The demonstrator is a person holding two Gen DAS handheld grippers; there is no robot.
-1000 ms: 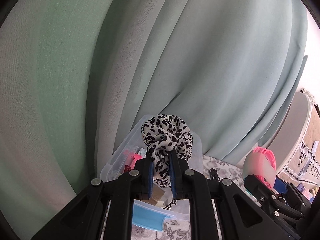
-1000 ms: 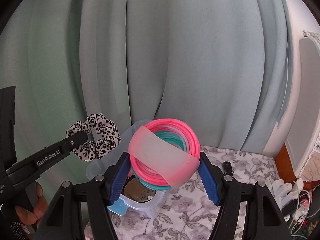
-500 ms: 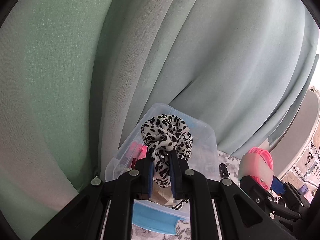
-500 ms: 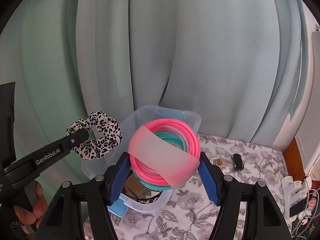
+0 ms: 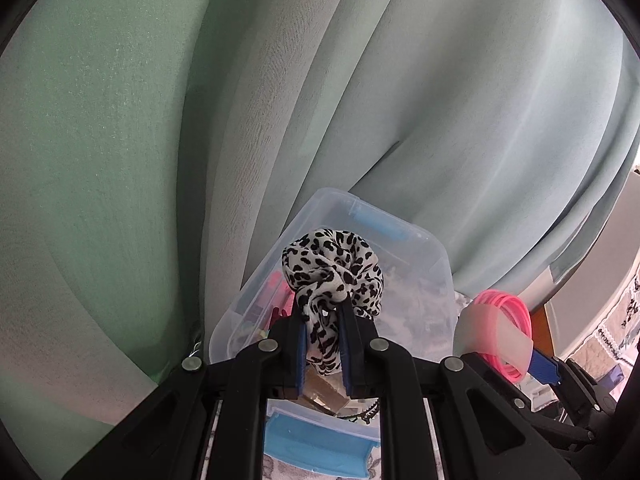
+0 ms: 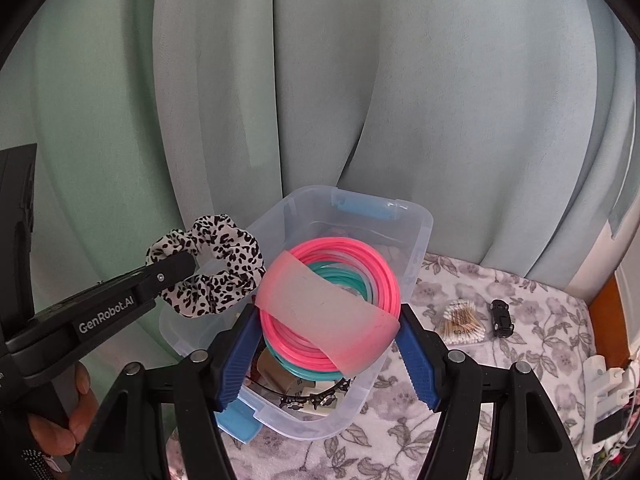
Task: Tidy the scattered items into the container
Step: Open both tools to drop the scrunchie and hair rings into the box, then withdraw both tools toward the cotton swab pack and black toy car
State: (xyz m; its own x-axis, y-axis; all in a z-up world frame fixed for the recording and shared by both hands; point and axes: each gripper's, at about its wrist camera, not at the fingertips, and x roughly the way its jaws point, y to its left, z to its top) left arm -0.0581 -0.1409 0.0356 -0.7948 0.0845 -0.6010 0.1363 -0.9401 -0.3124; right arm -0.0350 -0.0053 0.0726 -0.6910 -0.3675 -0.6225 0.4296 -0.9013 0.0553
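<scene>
Right wrist view, cotton swabs (image 6: 464, 322), toy car (image 6: 501, 318)

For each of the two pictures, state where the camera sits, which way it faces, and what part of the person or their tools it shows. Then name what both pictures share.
Left wrist view: sits on the left gripper, facing forward and down at the clear container and curtain; its jaws clamp a spotted scrunchie.
Right wrist view: sits on the right gripper, facing down at the container and floral cloth; its jaws hold a bundle of rings; a hand shows lower left.
Shared: container, curtain, scrunchie, rings.
</scene>
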